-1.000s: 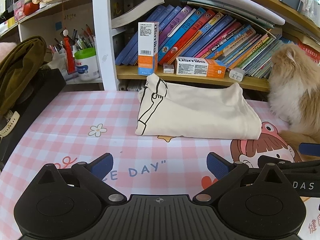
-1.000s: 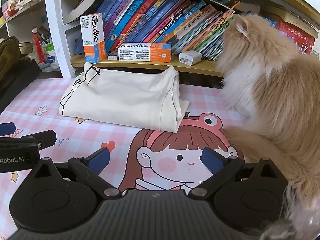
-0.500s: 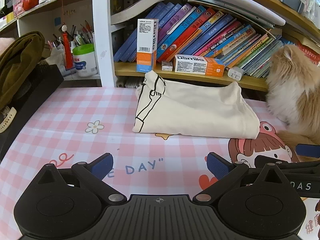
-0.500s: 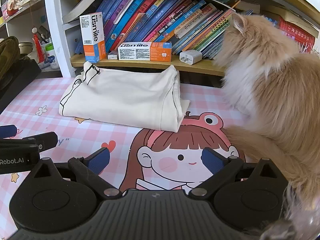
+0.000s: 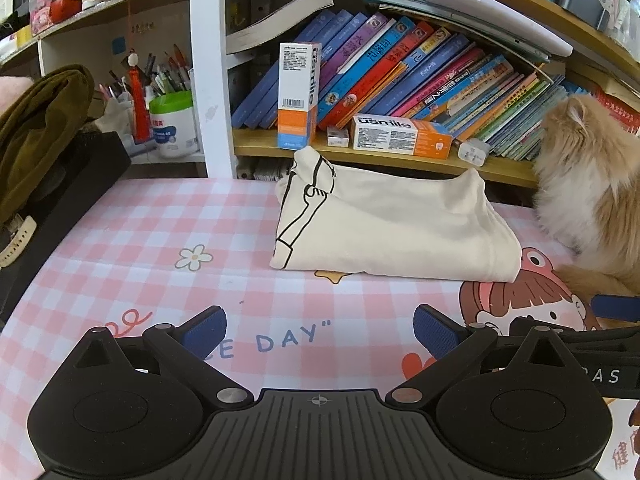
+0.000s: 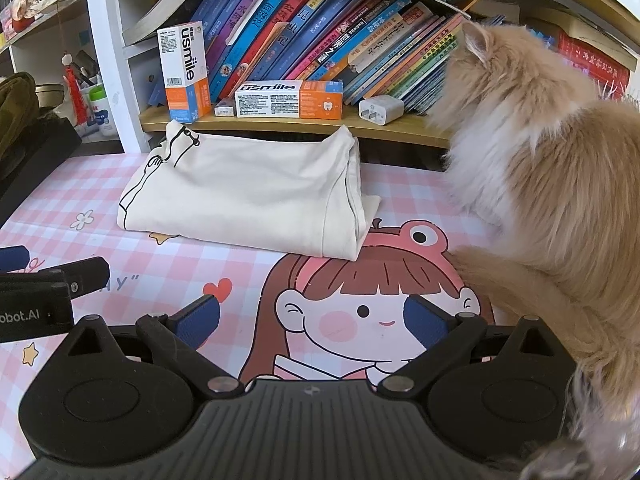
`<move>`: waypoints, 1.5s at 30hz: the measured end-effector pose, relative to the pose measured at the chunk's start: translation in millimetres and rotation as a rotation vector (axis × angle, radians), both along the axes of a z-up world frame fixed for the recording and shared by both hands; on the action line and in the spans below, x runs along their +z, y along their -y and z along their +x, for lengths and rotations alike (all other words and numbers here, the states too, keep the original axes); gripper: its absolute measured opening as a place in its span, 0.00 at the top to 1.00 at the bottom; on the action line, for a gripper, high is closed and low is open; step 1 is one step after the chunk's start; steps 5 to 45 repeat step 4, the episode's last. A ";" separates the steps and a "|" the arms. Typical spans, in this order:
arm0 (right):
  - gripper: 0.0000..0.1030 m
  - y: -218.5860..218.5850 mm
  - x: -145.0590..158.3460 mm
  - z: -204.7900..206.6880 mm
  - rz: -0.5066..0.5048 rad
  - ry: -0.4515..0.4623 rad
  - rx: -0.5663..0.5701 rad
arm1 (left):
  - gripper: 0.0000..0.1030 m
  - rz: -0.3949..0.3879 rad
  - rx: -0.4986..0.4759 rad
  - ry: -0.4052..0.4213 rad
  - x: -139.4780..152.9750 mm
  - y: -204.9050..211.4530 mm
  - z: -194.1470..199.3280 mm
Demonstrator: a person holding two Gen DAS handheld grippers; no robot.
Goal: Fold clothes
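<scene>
A cream garment [image 5: 392, 224] with a black line drawing lies folded into a rectangle on the pink checked table mat [image 5: 160, 240], close to the bookshelf. In the right wrist view the same folded garment [image 6: 248, 192] sits ahead and to the left. My left gripper [image 5: 320, 330] hovers open over the mat, well short of the garment, with nothing between its fingers. My right gripper [image 6: 312, 318] is open too, above the cartoon girl print, empty. Each gripper's side shows at the edge of the other's view.
A fluffy orange cat [image 6: 540, 184] sits on the mat right of the garment, near my right gripper. Behind stand a bookshelf [image 5: 400, 160] with toothpaste boxes [image 5: 400, 136] and books. A black case with an olive cloth [image 5: 36, 128] lies at the left.
Both grippers have drawn back slightly from the garment, which looks a little farther off in the left wrist view. The cat has shifted its head slightly. The garment has not moved.
</scene>
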State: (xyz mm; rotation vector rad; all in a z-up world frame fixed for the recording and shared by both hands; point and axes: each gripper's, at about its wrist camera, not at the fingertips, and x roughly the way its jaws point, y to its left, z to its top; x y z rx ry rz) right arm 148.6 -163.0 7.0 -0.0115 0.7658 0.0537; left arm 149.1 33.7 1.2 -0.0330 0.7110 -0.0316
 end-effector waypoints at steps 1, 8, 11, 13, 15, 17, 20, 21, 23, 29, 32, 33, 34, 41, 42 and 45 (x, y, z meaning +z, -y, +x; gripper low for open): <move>0.03 -0.3 -0.1 -0.2 0.000 0.000 0.000 | 0.02 0.002 0.007 -0.003 -0.3 0.0 0.2; 0.03 -0.3 -0.6 -0.2 0.001 -0.002 0.001 | 0.02 -0.006 0.024 -0.013 -1.6 -2.1 0.9; 0.03 -0.3 -0.6 -0.2 0.001 -0.002 0.001 | 0.02 -0.006 0.024 -0.013 -1.6 -2.1 0.9; 0.03 -0.3 -0.6 -0.2 0.001 -0.002 0.001 | 0.02 -0.006 0.024 -0.013 -1.6 -2.1 0.9; 0.03 -0.3 -0.6 -0.2 0.001 -0.002 0.001 | 0.02 -0.006 0.024 -0.013 -1.6 -2.1 0.9; 0.03 -0.3 -0.6 -0.2 0.001 -0.002 0.001 | 0.02 -0.006 0.024 -0.013 -1.6 -2.1 0.9; 0.03 -0.3 -0.6 -0.2 0.001 -0.002 0.001 | 0.02 -0.006 0.024 -0.013 -1.6 -2.1 0.9; 0.03 -0.3 -0.6 -0.2 0.001 -0.002 0.001 | 0.02 -0.006 0.024 -0.013 -1.6 -2.1 0.9; 0.03 -0.3 -0.6 -0.2 0.001 -0.002 0.001 | 0.02 -0.006 0.024 -0.013 -1.6 -2.1 0.9; 0.03 -0.3 -0.6 -0.2 0.001 -0.002 0.001 | 0.02 -0.006 0.024 -0.013 -1.6 -2.1 0.9; 0.03 -0.3 -0.6 -0.2 0.001 -0.002 0.001 | 0.02 -0.006 0.024 -0.013 -1.6 -2.1 0.9; 0.03 -0.3 -0.6 -0.2 0.001 -0.002 0.001 | 0.02 -0.006 0.024 -0.013 -1.6 -2.1 0.9; 0.03 -0.3 -0.6 -0.2 0.001 -0.002 0.001 | 0.02 -0.006 0.024 -0.013 -1.6 -2.1 0.9; 0.03 -0.3 -0.6 -0.2 0.001 -0.002 0.001 | 0.02 -0.006 0.024 -0.013 -1.6 -2.1 0.9; 0.03 -0.3 -0.6 -0.2 0.001 -0.002 0.001 | 0.02 -0.006 0.024 -0.013 -1.6 -2.1 0.9; 0.03 -0.3 -0.6 -0.2 0.001 -0.002 0.001 | 0.02 -0.006 0.024 -0.013 -1.6 -2.1 0.9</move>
